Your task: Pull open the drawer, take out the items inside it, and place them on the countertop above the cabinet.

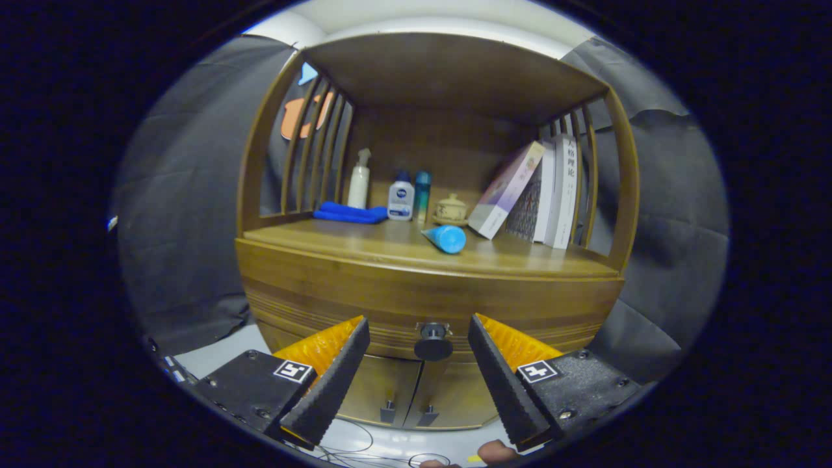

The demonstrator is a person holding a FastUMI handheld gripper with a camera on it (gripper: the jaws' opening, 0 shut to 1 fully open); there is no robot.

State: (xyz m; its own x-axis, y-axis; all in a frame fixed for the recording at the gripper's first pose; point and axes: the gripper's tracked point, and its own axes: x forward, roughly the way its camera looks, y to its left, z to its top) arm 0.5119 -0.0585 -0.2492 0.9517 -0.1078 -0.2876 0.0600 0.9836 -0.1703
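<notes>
A wooden cabinet stands ahead of me. Its drawer front (364,292) is closed, with a round dark knob (433,341) at its middle. My gripper (419,331) is open, its two fingers spread to either side of the knob and not touching it. Above the drawer is the countertop (364,244), under a shelf roof. A blue tube (446,238) lies on its side on the countertop, near the front edge. The drawer's inside is hidden.
At the back of the countertop stand a white spray bottle (359,179), a folded blue cloth (350,212), a white bottle (401,197), a teal bottle (422,193), a small lidded jar (450,209) and leaning books (539,192). Two cabinet doors (390,390) sit below the drawer. Cables lie on the floor.
</notes>
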